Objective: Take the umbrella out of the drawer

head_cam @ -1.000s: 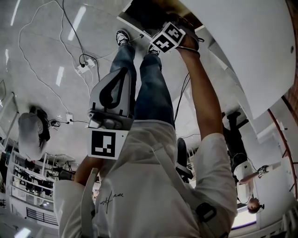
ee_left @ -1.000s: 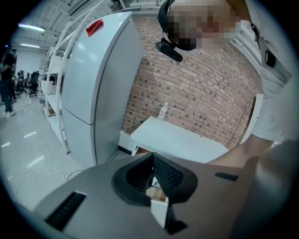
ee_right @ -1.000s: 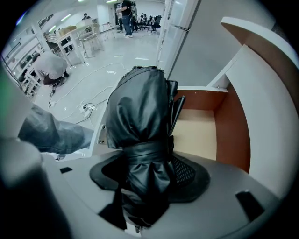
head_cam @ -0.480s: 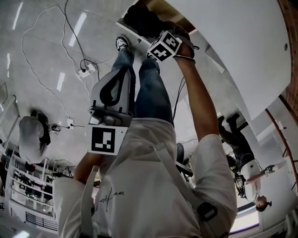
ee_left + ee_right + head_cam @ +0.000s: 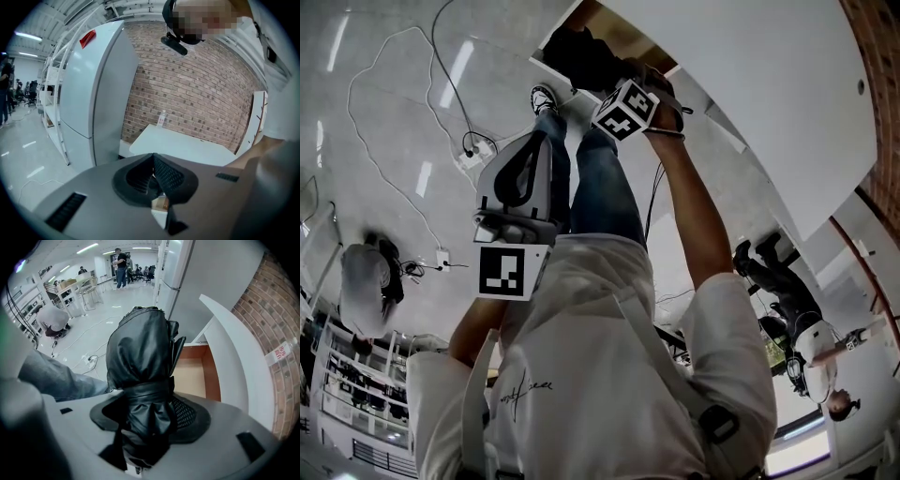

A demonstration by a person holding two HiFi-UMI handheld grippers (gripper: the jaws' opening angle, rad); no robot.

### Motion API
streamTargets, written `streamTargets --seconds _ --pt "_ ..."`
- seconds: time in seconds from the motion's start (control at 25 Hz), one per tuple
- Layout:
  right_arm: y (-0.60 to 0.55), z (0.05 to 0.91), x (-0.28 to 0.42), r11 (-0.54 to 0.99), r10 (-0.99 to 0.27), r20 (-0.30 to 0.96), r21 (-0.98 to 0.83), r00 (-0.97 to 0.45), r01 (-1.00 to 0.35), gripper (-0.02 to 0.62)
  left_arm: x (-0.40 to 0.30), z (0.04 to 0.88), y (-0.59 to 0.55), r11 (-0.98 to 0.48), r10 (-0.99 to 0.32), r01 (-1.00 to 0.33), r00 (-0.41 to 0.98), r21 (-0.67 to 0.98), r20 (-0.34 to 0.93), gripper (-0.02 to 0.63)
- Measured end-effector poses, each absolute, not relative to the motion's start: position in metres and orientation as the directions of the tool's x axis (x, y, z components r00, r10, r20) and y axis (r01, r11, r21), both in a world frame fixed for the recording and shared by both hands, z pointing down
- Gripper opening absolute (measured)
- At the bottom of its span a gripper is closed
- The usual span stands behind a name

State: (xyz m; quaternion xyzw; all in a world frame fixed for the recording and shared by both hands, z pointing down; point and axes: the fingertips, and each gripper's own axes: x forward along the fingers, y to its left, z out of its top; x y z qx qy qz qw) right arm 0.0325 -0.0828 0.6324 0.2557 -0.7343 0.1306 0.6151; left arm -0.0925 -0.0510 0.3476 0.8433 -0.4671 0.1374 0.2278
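Brick wall point(image 5: 201, 89), glossy grey floor point(image 5: 86, 329)

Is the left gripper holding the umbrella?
No, the left gripper has its jaws together, empty; the right gripper clamps the umbrella.

Person's right arm point(image 5: 694, 216) reaches forward and down, forearm bare, with the hand point(image 5: 664, 86) wrapped round the right gripper point(image 5: 145, 401). The right cube point(image 5: 626, 106) faces the head camera. This gripper points steeply down, jaws clamped on a black folded umbrella point(image 5: 140, 357) that sticks out past the tips. The left arm point(image 5: 473, 333) is bent, close to the torso. The left gripper point(image 5: 152, 158) is nearer level, tips together, nothing between them. The left cube point(image 5: 503, 271) sits at its rear.
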Motion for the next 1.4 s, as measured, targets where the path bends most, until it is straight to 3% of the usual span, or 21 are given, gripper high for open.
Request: streamTargets --seconds 1.4 --pt "-0.036 0.455 0.034 0.735 -0.424 0.863 0.152 -0.273 -0.661 0.261 -0.095 0.269 -0.028 -0.467 -0.801 -0.868 0.497 0.171 0.335 0.003"
